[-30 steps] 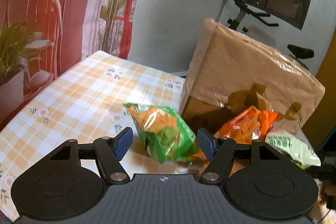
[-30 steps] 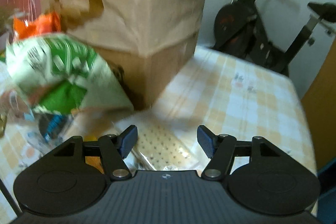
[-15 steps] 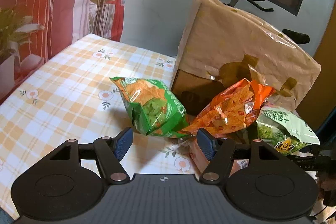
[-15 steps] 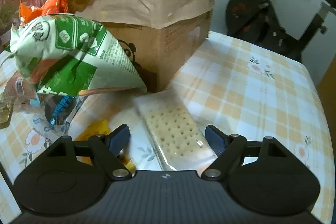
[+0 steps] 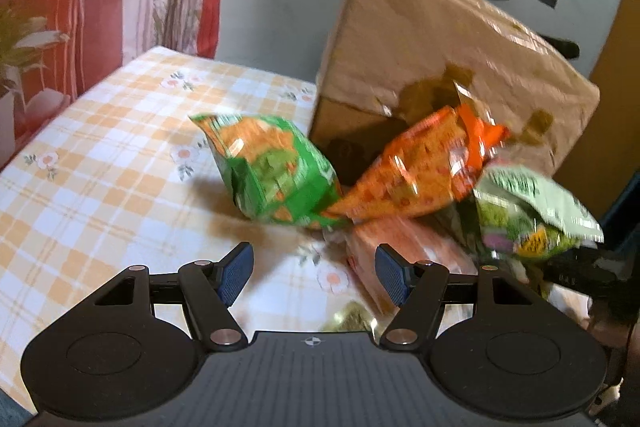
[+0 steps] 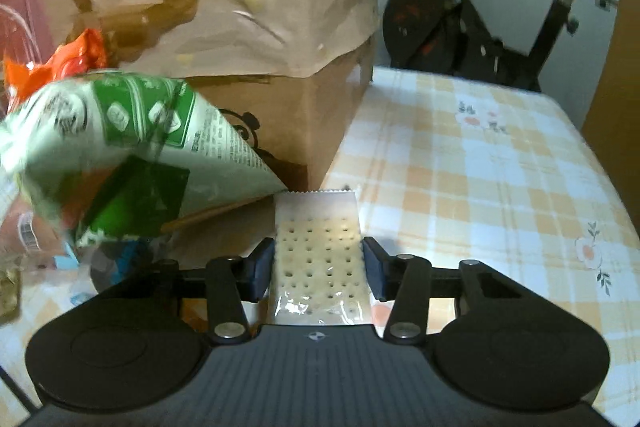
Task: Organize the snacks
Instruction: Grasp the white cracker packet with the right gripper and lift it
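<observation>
- Checked orange-and-white tablecloth (image 6: 500, 187) covers the table; a cardboard box (image 6: 256, 27) draped in brown paper stands at 12 o'clock, an exercise bike (image 6: 500, 27) behind at 1.
- Right gripper (image 6: 319, 263) has its pads against both long edges of the clear-wrapped cracker pack (image 6: 318, 251); whether it is truly squeezing, I cannot tell.
- Left gripper (image 5: 312, 273) is spread wide, holding nothing, with the green-orange chip bag (image 5: 276, 171) at 11 and the orange chip bag (image 5: 416, 175) at 1.
- Risk: the slick wrapper could slip, or a hard pinch crack the crackers; the pale green snack bag (image 6: 120, 155) at 10 may get dragged.

1. Pale green snack bag (image 6: 120, 147), left of frame: printed text present, too blurred to read.
2. Cardboard box (image 6: 256, 115), centre: panda-like printed mark; no legible lettering.
3. No other readable text.
</observation>
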Demonstrator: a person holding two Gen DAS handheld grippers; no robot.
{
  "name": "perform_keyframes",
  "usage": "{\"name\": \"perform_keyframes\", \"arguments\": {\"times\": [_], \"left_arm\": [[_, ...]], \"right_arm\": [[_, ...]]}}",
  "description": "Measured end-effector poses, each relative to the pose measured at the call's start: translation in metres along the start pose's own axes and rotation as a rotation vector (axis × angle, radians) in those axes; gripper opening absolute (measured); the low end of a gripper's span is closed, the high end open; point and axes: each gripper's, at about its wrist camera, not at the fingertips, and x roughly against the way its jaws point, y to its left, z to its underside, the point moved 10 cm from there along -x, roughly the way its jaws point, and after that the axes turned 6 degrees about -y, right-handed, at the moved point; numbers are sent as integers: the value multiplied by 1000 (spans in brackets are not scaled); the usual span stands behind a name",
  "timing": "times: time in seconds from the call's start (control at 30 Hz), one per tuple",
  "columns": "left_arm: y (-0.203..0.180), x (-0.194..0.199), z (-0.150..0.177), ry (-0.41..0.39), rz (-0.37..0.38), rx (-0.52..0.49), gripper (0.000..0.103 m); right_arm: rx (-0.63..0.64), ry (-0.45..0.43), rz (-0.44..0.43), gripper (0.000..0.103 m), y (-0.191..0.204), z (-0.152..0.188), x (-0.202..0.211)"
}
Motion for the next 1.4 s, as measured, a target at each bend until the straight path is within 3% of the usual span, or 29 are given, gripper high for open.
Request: {"name": "perform_keyframes", "arguments": {"times": [0.27,0.4,0.73,0.93,1.4], "left_arm": [[-12,-11,24,89,25,-34,69],[-17,-8,37,144,49,-14,63],[-35,-12,56,237,27,-69,64],[-33,-21,64,254,-93,-184,65],[33,-32,37,203,-258,-74,67]], "right_arm": [[48,-72,50,49,5,4,9],[85,-84,48,49,11,4,10],[82,-91,19,49,10,5,9],[66,-102,2,49,10,4,11],[68,-101,0,49,11,5,11]]}}
